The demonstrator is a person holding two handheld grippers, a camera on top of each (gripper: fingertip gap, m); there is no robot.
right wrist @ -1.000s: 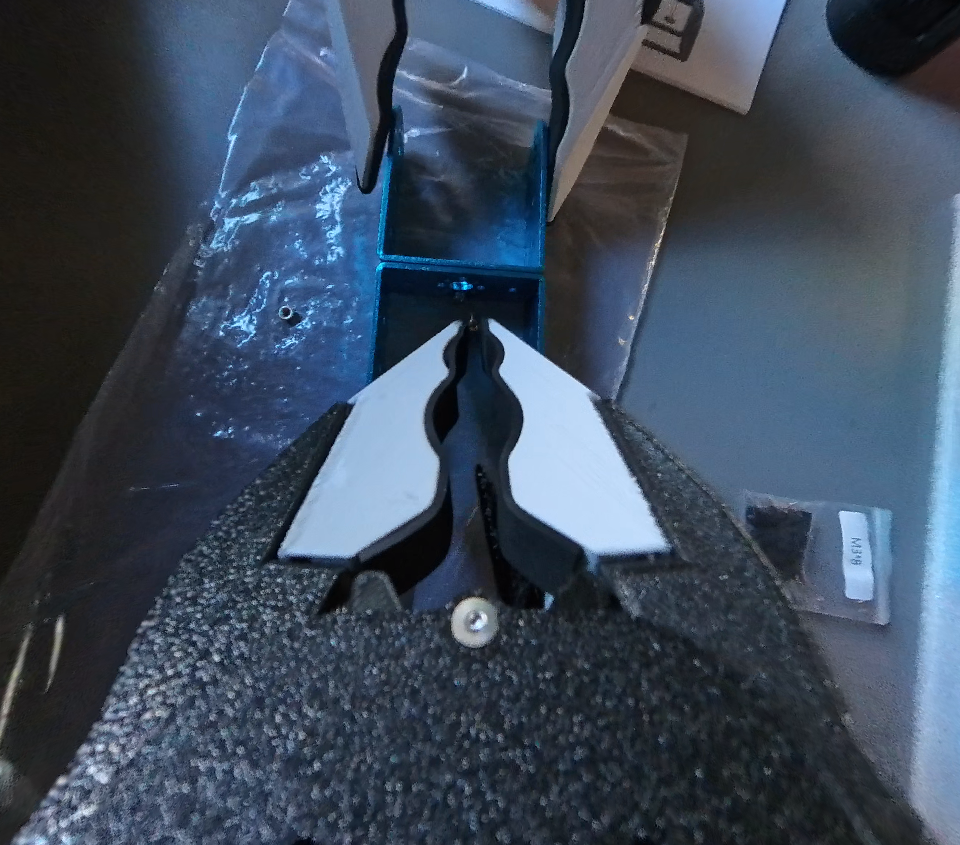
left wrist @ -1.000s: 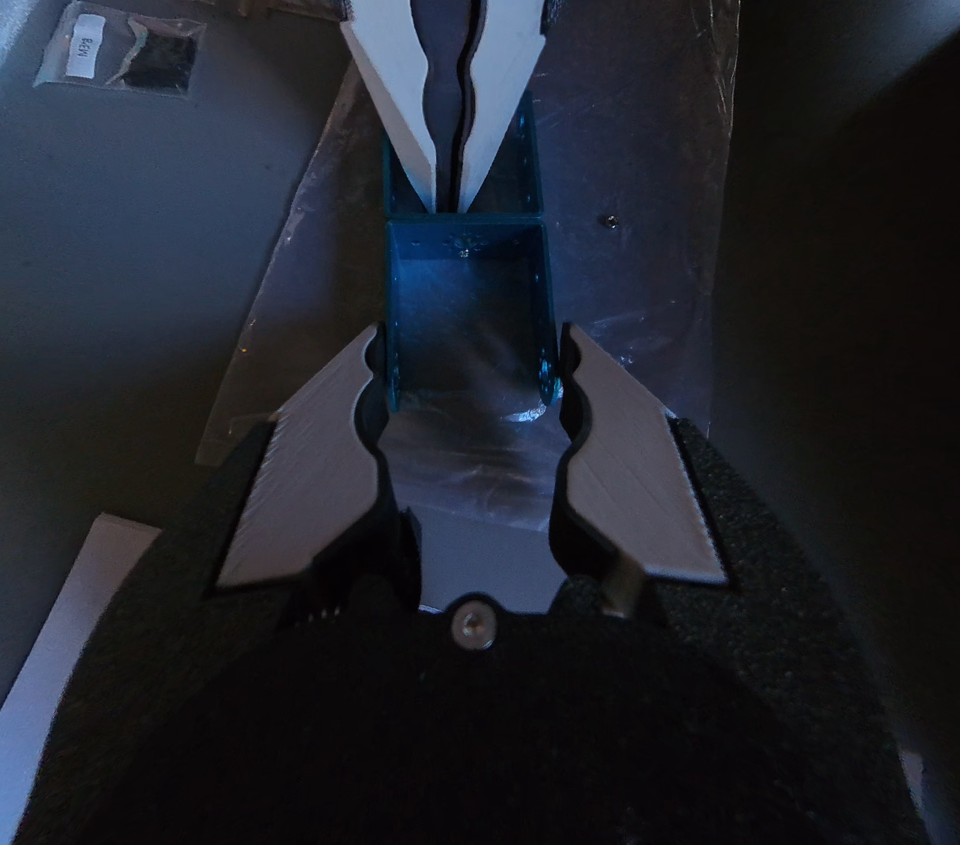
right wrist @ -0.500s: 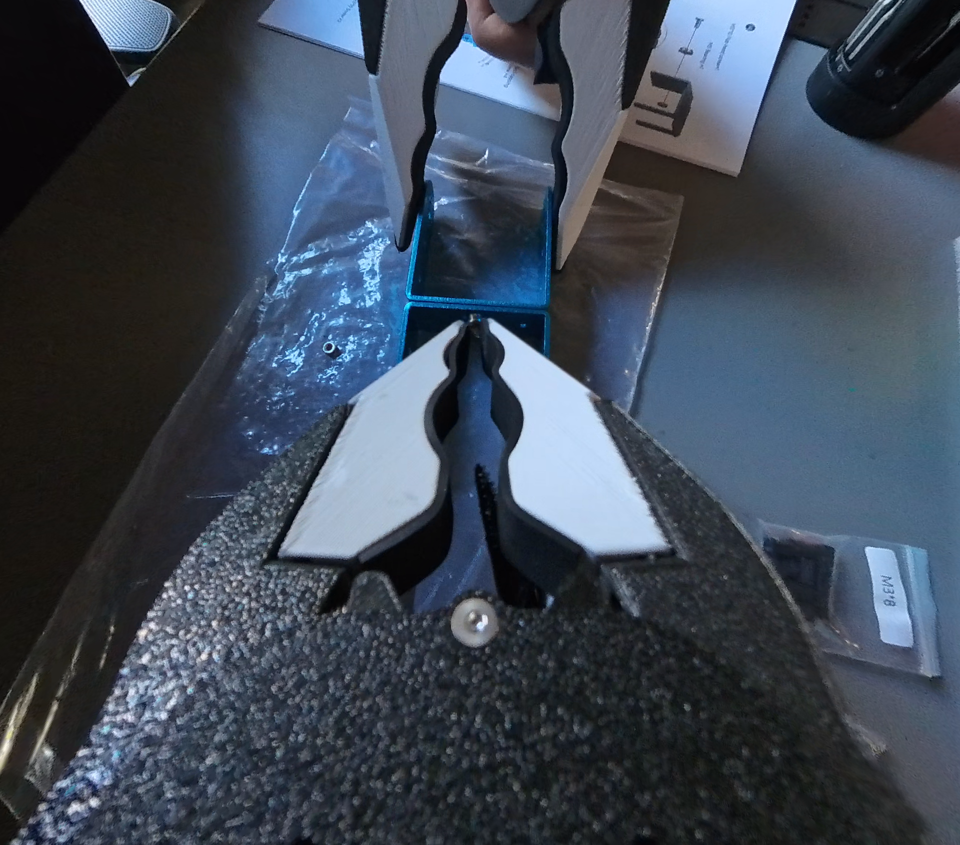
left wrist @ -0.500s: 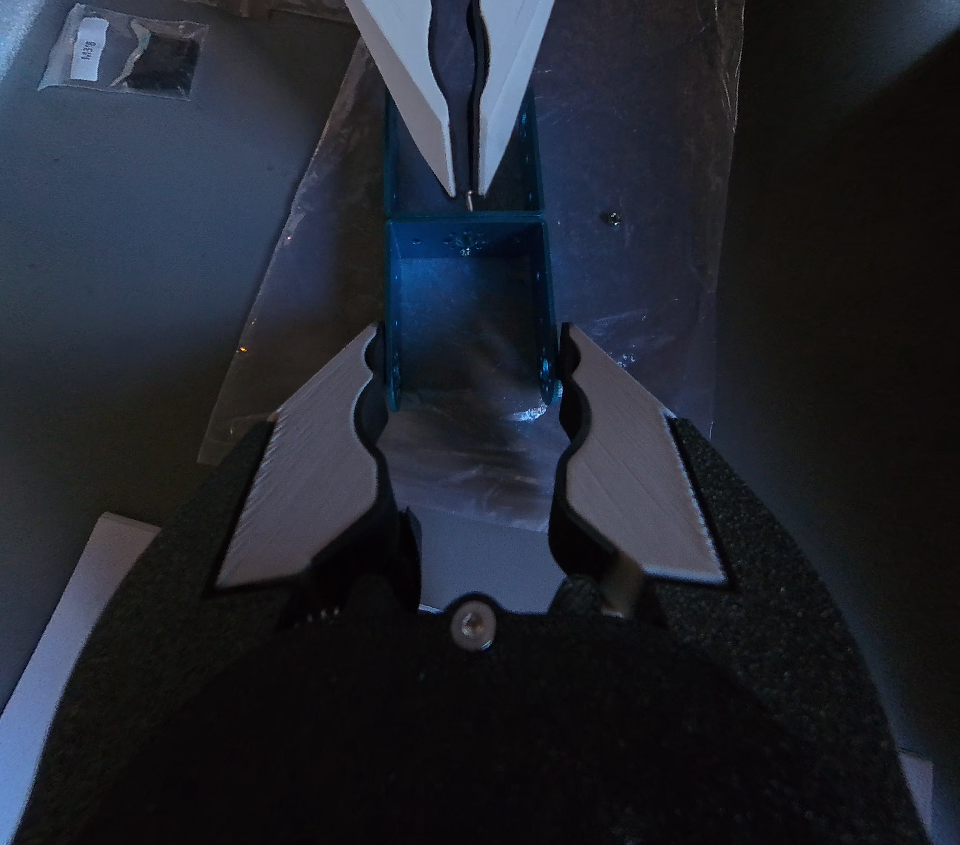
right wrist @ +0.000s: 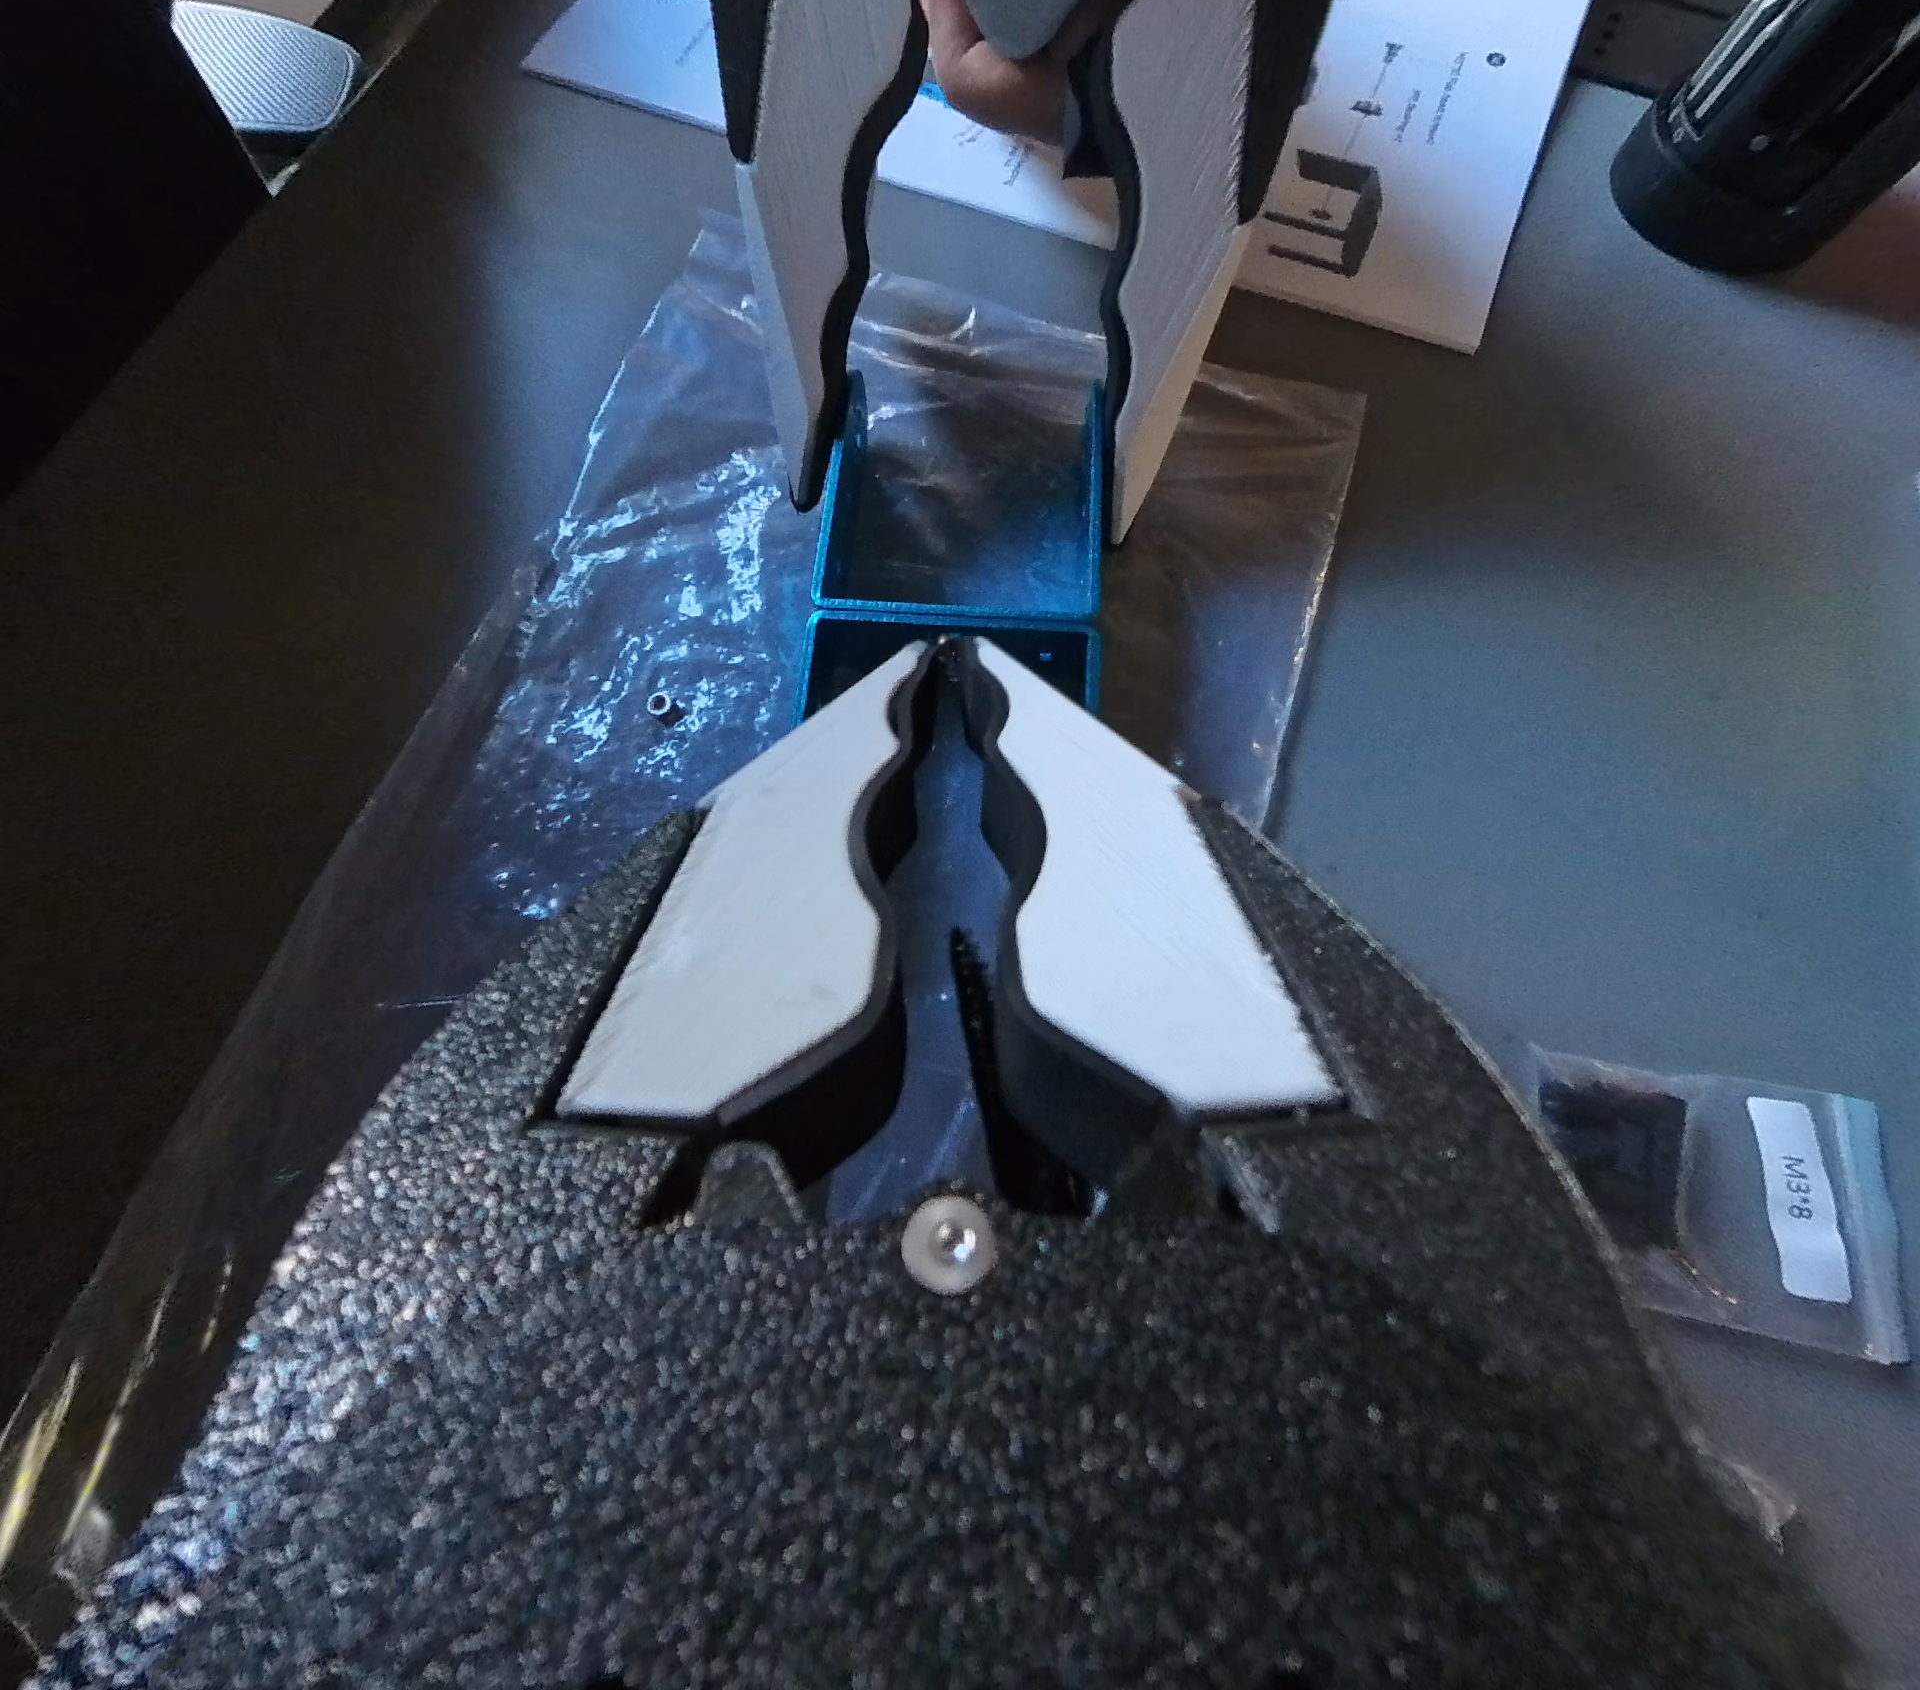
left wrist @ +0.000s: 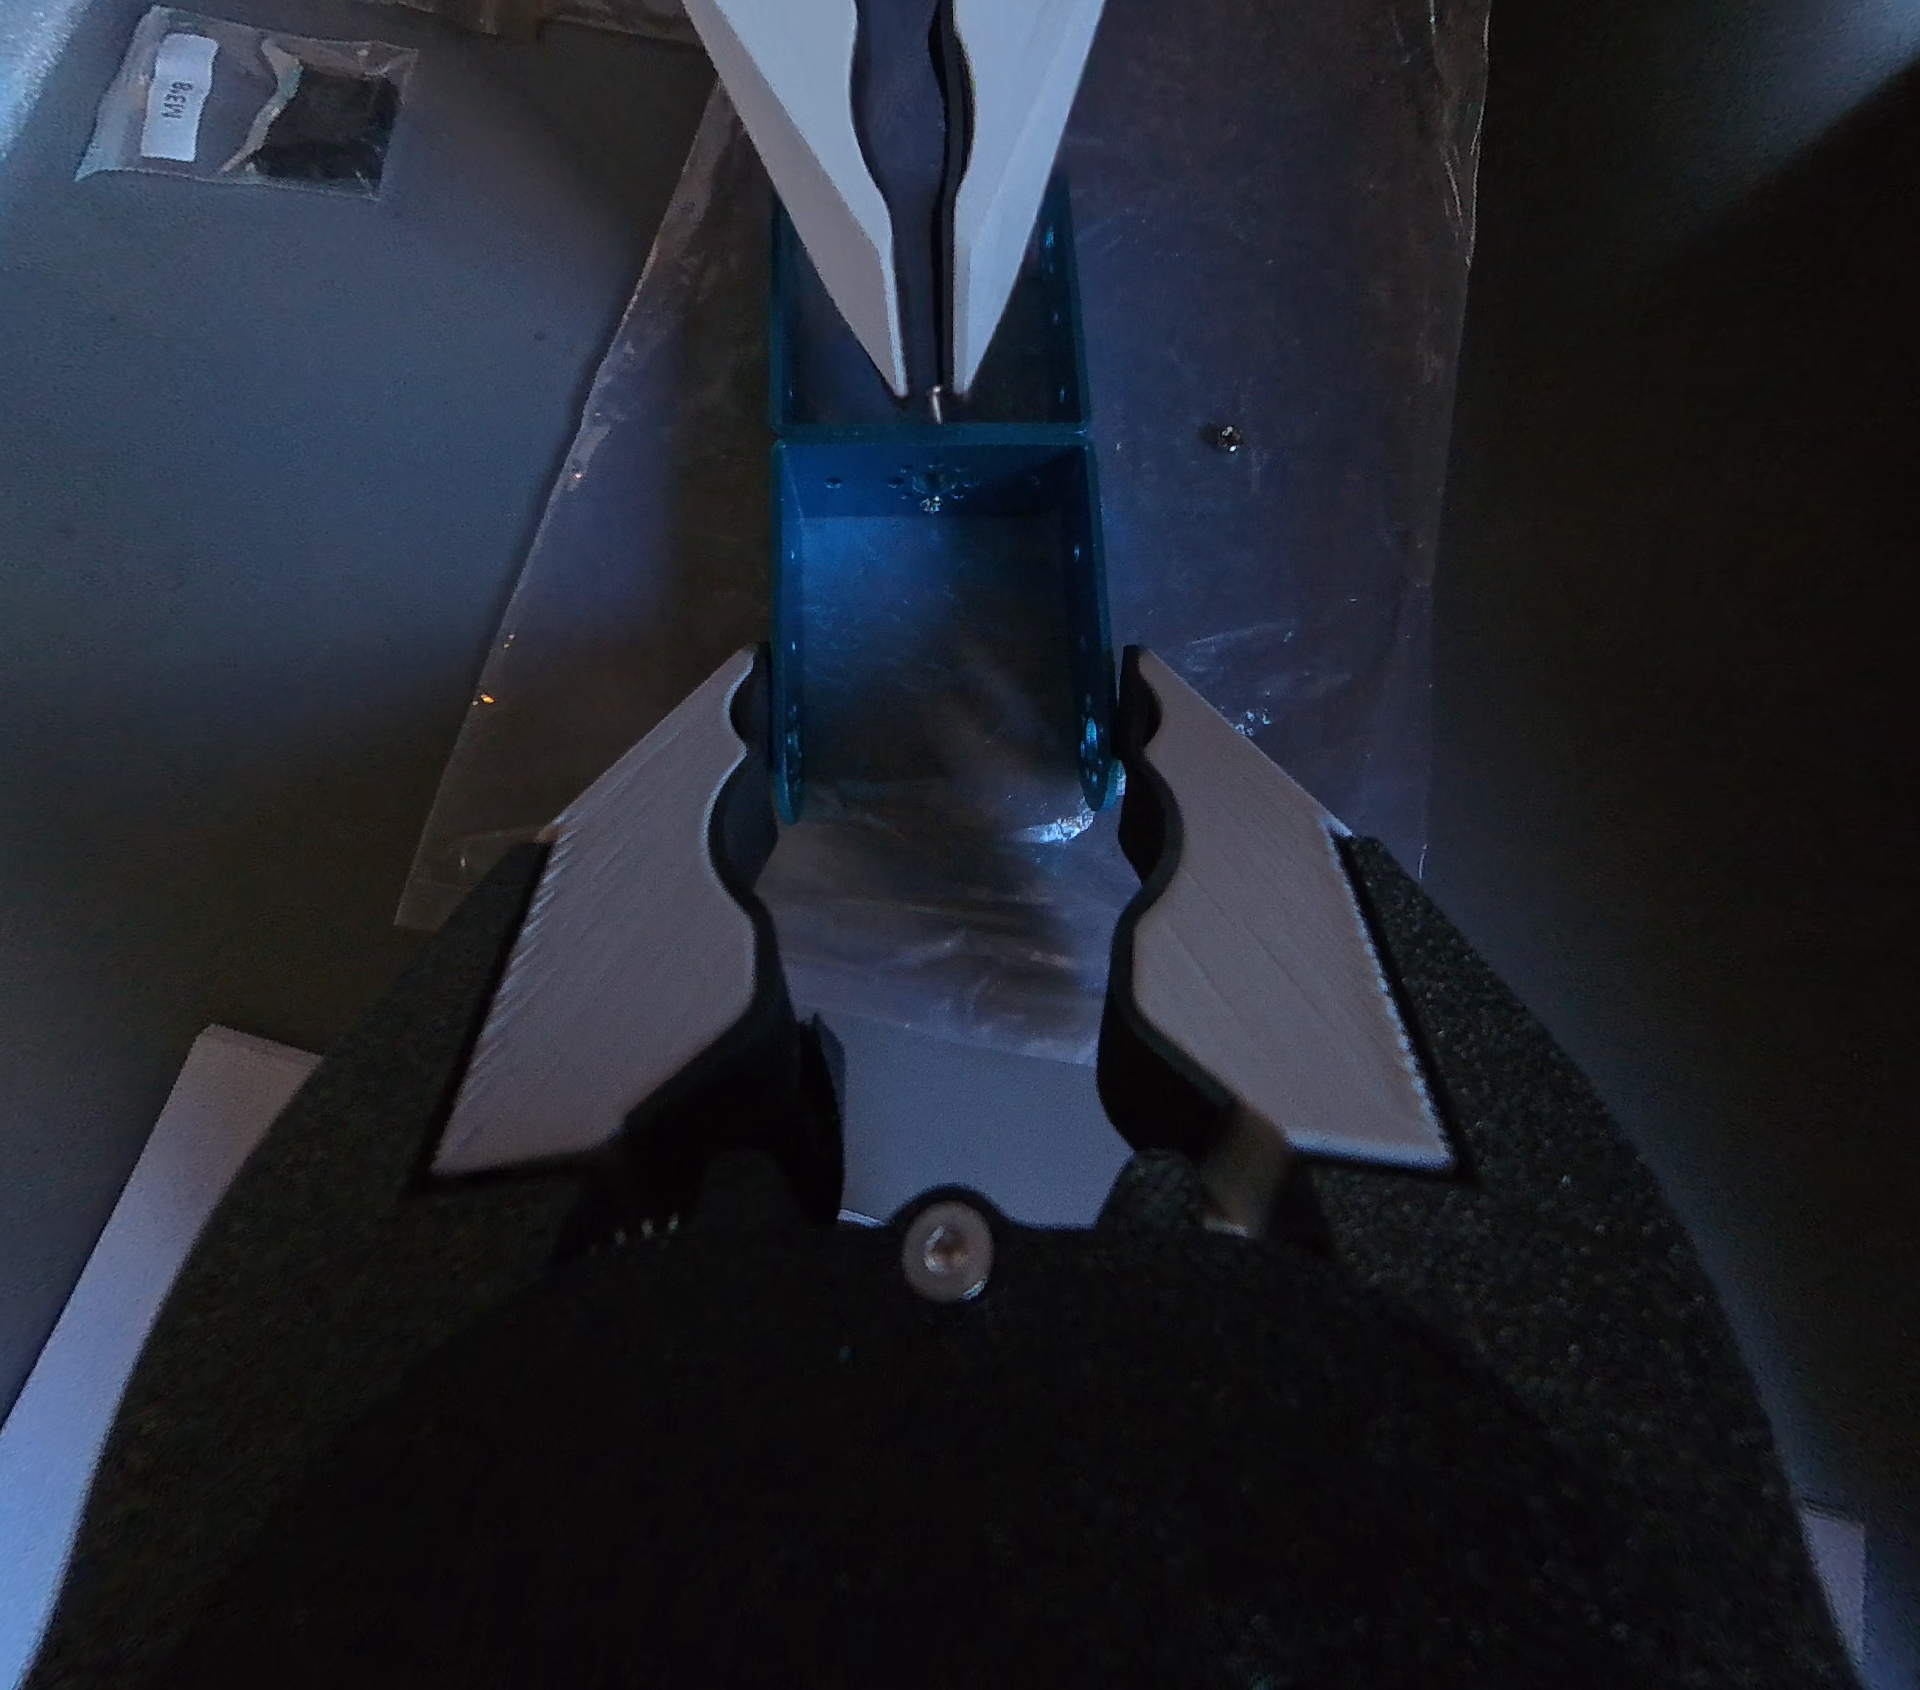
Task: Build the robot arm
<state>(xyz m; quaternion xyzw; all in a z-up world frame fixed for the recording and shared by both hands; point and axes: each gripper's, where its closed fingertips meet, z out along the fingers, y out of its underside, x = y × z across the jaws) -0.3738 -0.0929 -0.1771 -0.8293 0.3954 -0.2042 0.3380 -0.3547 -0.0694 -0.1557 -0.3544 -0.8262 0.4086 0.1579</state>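
Observation:
Two blue U-shaped metal brackets stand back to back on a clear plastic bag (left wrist: 1247,206). My left gripper (left wrist: 940,684) is shut on the nearer bracket (left wrist: 935,591), one finger outside each side wall. It also shows in the right wrist view (right wrist: 961,508), holding that same bracket (right wrist: 844,497). My right gripper (right wrist: 951,651) is shut on a small screw (left wrist: 935,397) pinched at its tips, right above the joined back walls. It reaches over the other bracket (right wrist: 1049,661), which also shows in the left wrist view (left wrist: 1060,290).
A small loose metal part (right wrist: 662,705) lies on the bag. Small bags of hardware (left wrist: 249,97) (right wrist: 1725,1214) lie on the grey table. A printed instruction sheet (right wrist: 1455,30) and a black cylinder (right wrist: 1787,82) lie behind the left gripper. A white box edge (left wrist: 156,1225) is near. Left tips to right tips: about 5 cm. The black cylinder (right wrist: 1787,82) is about 20 cm from both grippers' fingertips.
My right gripper has drawn back and up a little from the brackets, and the screw now shows at its tips. The left gripper and its bracket have not moved.

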